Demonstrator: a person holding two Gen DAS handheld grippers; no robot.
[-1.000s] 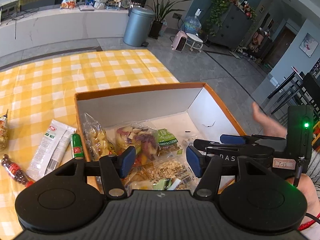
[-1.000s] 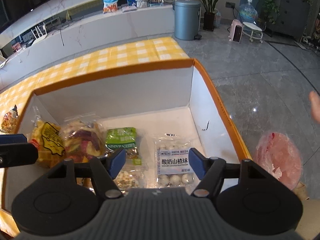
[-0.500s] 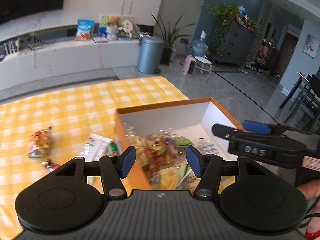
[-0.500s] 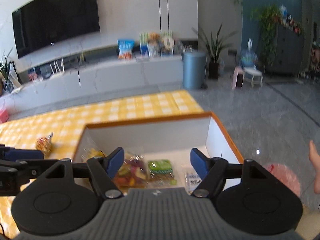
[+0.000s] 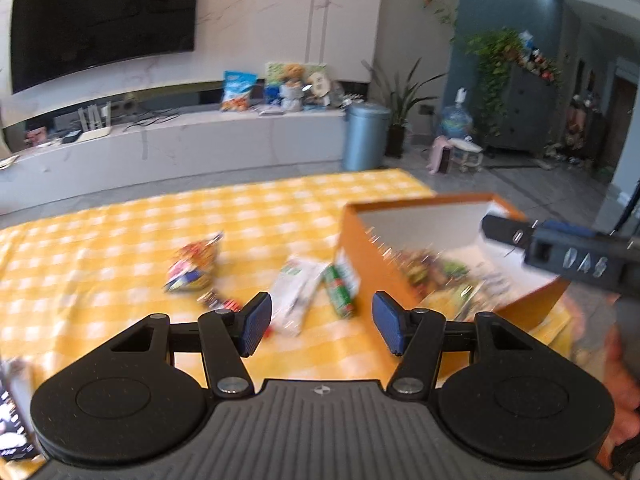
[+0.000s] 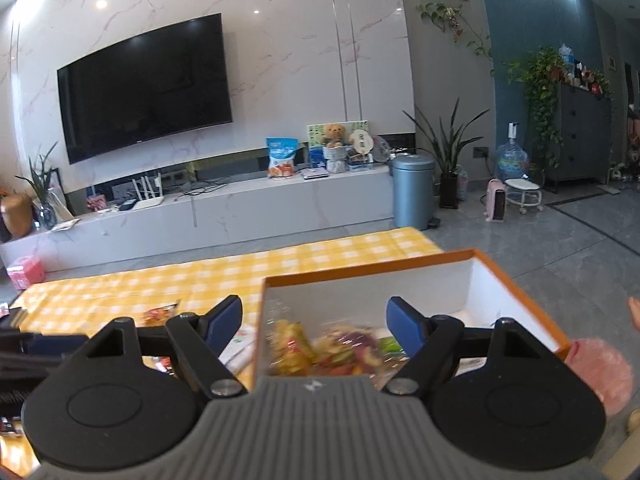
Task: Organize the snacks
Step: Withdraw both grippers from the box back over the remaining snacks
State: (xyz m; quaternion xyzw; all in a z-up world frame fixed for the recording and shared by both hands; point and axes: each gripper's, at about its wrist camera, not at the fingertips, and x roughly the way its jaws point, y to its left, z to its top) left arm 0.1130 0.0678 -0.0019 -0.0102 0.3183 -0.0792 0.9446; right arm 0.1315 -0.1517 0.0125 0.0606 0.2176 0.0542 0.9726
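Note:
An orange cardboard box (image 5: 358,246) with white inner walls stands at the right end of the yellow checked table (image 5: 120,248). Several snack bags (image 6: 320,344) lie inside it. On the cloth left of the box lie a white packet (image 5: 296,294), a green tube (image 5: 340,294) and a colourful bag (image 5: 192,268). My left gripper (image 5: 322,328) hangs open over the white packet and green tube, holding nothing. My right gripper (image 6: 314,322) is open and empty above the box's (image 6: 360,271) near left part. Both views are blurred by motion.
A small dark red snack (image 5: 222,302) lies by the left pad. Beyond the table are a long white TV cabinet (image 6: 240,216), a blue-grey bin (image 6: 412,190) and plants. A pink bag (image 6: 600,368) sits right of the box. A hand (image 5: 616,368) holds the right gripper.
Both grippers have pulled back from inside the box, risen and tilted up, so the room shows. The left one has swung left over the loose snacks. The right jaws stand wider.

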